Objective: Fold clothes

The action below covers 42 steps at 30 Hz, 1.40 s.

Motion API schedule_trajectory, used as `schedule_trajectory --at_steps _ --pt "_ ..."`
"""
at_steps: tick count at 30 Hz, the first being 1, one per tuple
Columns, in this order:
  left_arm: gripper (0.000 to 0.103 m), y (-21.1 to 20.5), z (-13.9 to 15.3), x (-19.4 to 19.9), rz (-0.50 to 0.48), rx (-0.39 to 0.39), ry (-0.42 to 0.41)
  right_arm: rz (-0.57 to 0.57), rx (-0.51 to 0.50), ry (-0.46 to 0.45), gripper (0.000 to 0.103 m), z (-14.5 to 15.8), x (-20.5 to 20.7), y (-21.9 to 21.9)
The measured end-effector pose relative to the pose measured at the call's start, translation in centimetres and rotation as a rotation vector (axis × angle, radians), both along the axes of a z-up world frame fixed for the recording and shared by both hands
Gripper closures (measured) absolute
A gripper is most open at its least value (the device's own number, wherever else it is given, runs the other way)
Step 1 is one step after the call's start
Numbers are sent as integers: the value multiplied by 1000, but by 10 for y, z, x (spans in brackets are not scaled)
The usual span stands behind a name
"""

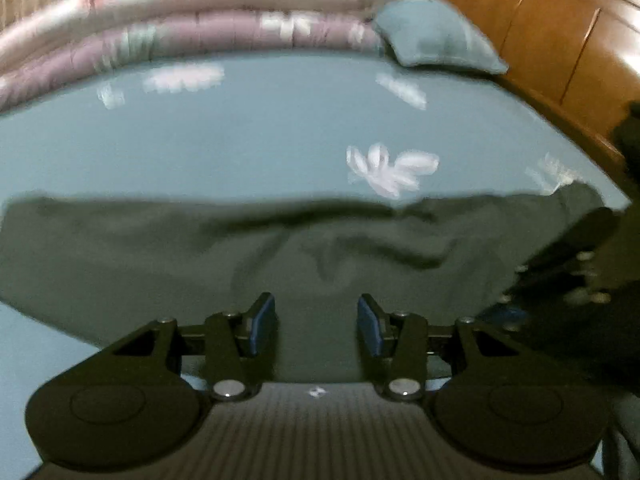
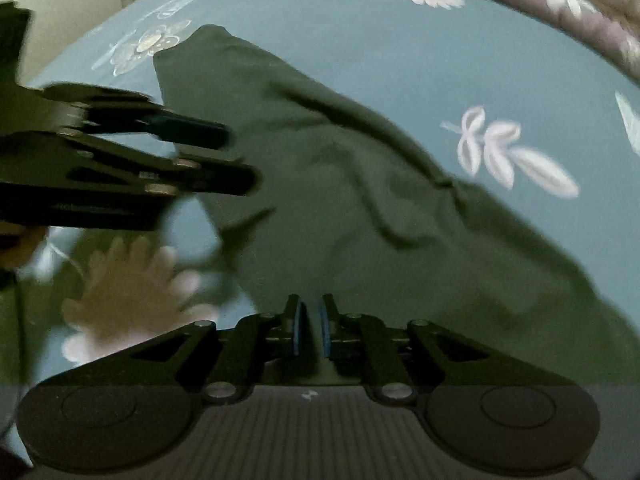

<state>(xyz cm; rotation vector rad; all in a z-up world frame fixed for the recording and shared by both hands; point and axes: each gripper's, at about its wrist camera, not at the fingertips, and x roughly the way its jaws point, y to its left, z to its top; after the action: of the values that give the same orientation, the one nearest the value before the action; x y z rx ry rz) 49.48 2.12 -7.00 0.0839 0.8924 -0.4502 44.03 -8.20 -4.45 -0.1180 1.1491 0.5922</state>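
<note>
**Across a flowered bed, an olive garment lies half spread**

Across the blue-grey bedsheet (image 1: 280, 120), printed with pale flowers, a dark olive garment (image 1: 200, 264) stretches in a wrinkled band through the middle of the left wrist view. In the right wrist view the same cloth runs from the upper left of the frame down to the lower right, creased along its centre. Folded quilts (image 1: 200, 8) in pink and mauve are stacked along the top of the left frame, with a blue-grey pillow (image 1: 436, 36) beside them at upper right and a brown wooden headboard (image 1: 560, 40) behind it. The left gripper (image 1: 317, 322), at the bottom centre of its frame, stands wide, its blue pads apart over the garment and nothing between them; it also shows, blurred, at the left edge of the right wrist view. The right gripper (image 2: 310, 330) is drawn narrow, a fold of the olive cloth rising into the thin gap between its pads, which appear to pinch it.
</note>
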Motion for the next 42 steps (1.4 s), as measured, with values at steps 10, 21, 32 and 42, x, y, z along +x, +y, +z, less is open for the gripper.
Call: schedule_trajectory --at_steps 10,21,32,42 --pt "57 6 22 -4 -7 64 -68 -306 -5 -51 82 23 -15 -30" --pt "55 38 0 -15 -20 34 1 -515 -12 -3 75 6 -60 -16" --pt "53 105 -6 48 165 -101 -26 -532 -81 -52 56 13 -49 -12" --pt "55 234 7 41 589 -354 -11 -515 -93 -56 40 7 -44 3"
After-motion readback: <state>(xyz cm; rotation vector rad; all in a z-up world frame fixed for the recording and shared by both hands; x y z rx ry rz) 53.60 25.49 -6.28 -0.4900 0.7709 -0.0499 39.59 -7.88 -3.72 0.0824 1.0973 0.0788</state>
